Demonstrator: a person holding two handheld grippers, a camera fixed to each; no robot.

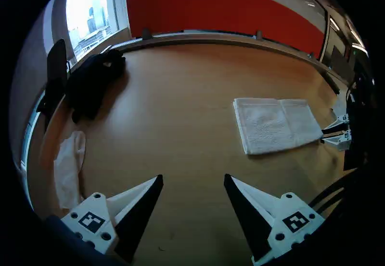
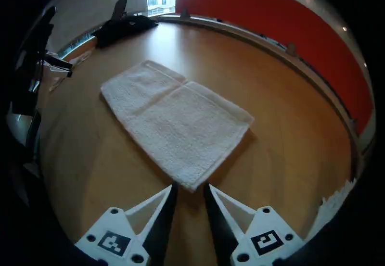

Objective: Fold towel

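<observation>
The white terry-cloth towel (image 2: 178,121), already folded into a rectangle, lies flat on the pale wooden table (image 2: 288,136). Our right gripper (image 2: 190,185) brackets its near corner, fingers narrowed, though we cannot tell if they pinch it. Our left gripper (image 1: 193,175) hangs spread wide over bare wood, well apart, apparently leaving room for the next fold.

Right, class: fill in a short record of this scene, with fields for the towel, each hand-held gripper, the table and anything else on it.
towel: white, folded, lying flat
table: wooden, light brown
left hand-held gripper: open, over bare table, apart from the towel
right hand-held gripper: fingertips either side of the towel's near corner; cannot tell if it grips
other items: black bag near the far edge; white cloth at the table's edge
backdrop: red panel behind the table; window
</observation>
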